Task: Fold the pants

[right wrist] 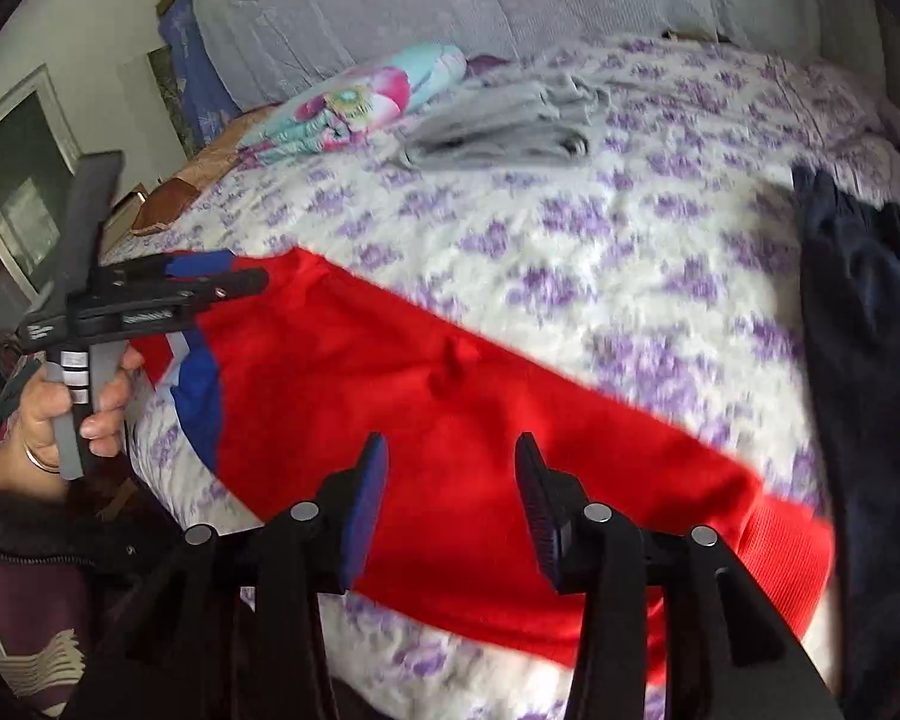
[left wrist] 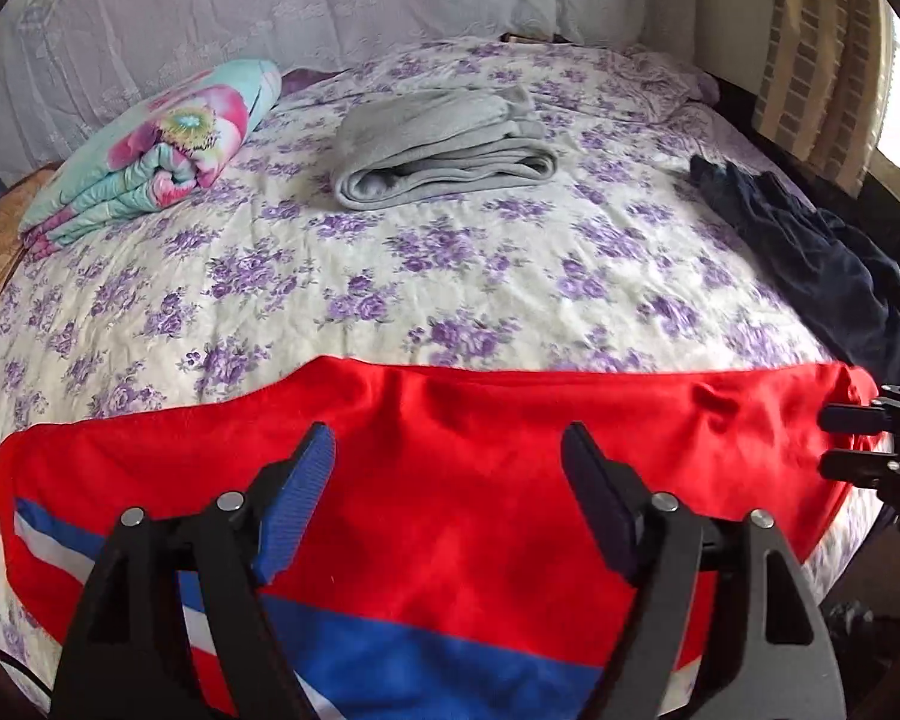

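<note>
Red pants [left wrist: 450, 480] with blue and white stripes lie flat across the near edge of the bed; they also show in the right wrist view [right wrist: 450, 396]. My left gripper [left wrist: 447, 456] is open and empty above the pants near the striped end; it shows at the left in the right wrist view [right wrist: 258, 276]. My right gripper [right wrist: 450, 468] is open and empty over the pants near the ribbed waistband [right wrist: 786, 564]; it shows at the right edge in the left wrist view [left wrist: 825, 441].
The bed has a purple-flowered sheet [left wrist: 450, 276]. A folded grey garment [left wrist: 444, 150] and a folded floral quilt [left wrist: 150, 150] lie at the back. A dark navy garment [left wrist: 822, 258] lies at the right edge. White curtain behind.
</note>
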`<state>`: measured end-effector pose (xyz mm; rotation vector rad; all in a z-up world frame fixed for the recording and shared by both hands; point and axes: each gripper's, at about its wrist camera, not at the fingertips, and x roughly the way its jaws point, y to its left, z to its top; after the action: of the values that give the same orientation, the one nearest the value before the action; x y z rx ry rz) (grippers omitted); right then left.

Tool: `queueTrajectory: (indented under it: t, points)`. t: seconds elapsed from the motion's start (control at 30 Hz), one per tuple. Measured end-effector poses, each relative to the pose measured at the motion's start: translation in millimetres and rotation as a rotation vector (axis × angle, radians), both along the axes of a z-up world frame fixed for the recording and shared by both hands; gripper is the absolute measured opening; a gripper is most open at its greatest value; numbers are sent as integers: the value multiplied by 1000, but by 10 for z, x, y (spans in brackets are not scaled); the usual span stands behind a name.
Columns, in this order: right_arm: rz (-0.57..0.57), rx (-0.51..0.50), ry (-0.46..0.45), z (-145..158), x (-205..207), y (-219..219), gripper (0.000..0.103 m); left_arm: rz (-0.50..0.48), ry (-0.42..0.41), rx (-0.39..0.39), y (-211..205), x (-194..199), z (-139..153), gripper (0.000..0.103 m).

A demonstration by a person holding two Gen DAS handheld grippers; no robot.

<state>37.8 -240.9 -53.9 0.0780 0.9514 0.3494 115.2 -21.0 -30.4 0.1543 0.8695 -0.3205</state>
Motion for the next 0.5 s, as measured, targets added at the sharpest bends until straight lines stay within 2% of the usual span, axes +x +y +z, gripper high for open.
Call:
queueTrajectory:
  t: [0.03, 0.07, 0.1, 0.13, 0.17, 0.23, 0.27, 0.3, 0.43, 0.5]
  points:
    - [-39, -19, 56, -207, -3, -19, 44, -11, 11, 43, -64, -18, -131, 75]
    - [-68, 6, 79, -383, -5, -62, 44, -14, 44, 86, -121, 32, -318, 75]
    - [-92, 63, 14, -396, -85, -113, 43, 2, 92, 111, -132, 126, -523, 76]
    - [-119, 106, -16, -360, -161, -159, 43, 21, 111, 58, -54, 180, -615, 80]
    - [-154, 150, -48, -287, -249, -211, 44, 50, 103, 8, 29, 198, -577, 81]
    - [-203, 265, -160, -109, -550, -364, 63, 65, 119, -65, 126, 180, -467, 78]
    - [-243, 299, -197, -73, -714, -447, 73, 62, 99, -98, 175, 132, -375, 79]
    - [-289, 319, -207, -80, -845, -523, 73, 67, 74, -98, 197, 75, -306, 79]
    - [-464, 384, -134, -389, -1172, -781, 71, 82, 3, -110, 368, -133, -76, 79]
    - [-503, 420, -133, -505, -1175, -891, 62, 93, -10, -129, 471, -201, -7, 79]
